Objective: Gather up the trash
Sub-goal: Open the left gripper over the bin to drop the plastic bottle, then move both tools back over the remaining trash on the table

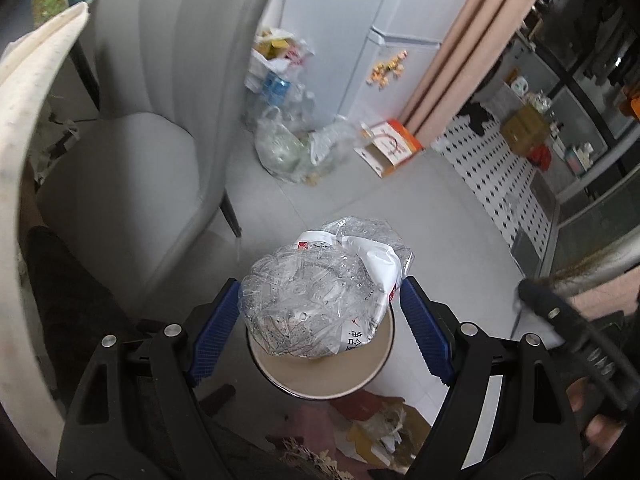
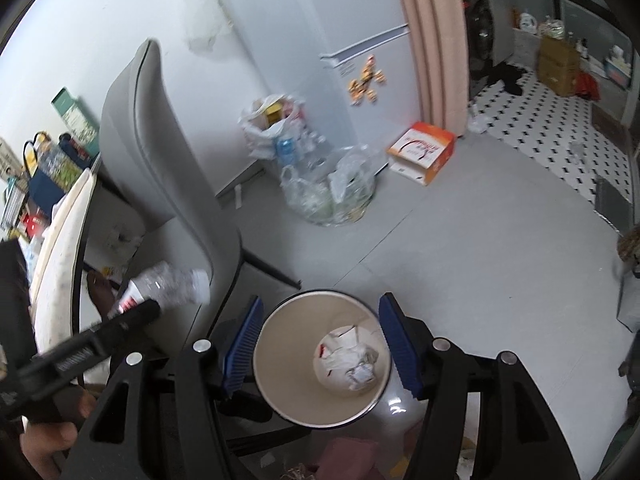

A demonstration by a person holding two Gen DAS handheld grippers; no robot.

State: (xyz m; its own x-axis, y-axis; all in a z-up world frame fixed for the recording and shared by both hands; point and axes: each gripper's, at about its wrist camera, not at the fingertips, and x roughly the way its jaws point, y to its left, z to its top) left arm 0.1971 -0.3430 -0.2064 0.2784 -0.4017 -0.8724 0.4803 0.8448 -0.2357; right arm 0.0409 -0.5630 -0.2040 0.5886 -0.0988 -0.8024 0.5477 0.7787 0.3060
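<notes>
Crushed clear plastic bottle (image 1: 320,292) with white label sits between the blue pads of the left tongs (image 1: 320,320), directly over the open mouth of the round waste bin (image 1: 320,384). The left pad touches the plastic; the right pad seems to stand slightly off it, so whether the grip is firm or already slackened cannot be told. From the right-wrist view the bottle (image 2: 168,284) hangs to the left, above the grey chair (image 2: 160,160), bin (image 2: 280,360) below holding crumpled paper (image 2: 352,360). Right tongs (image 2: 320,344) spread wide, holding nothing, straddling the bin mouth. Risks: bottle looks nearly as wide as the opening, so it could catch on the rim and tip out onto the floor; the light bin may topple if nudged.
</notes>
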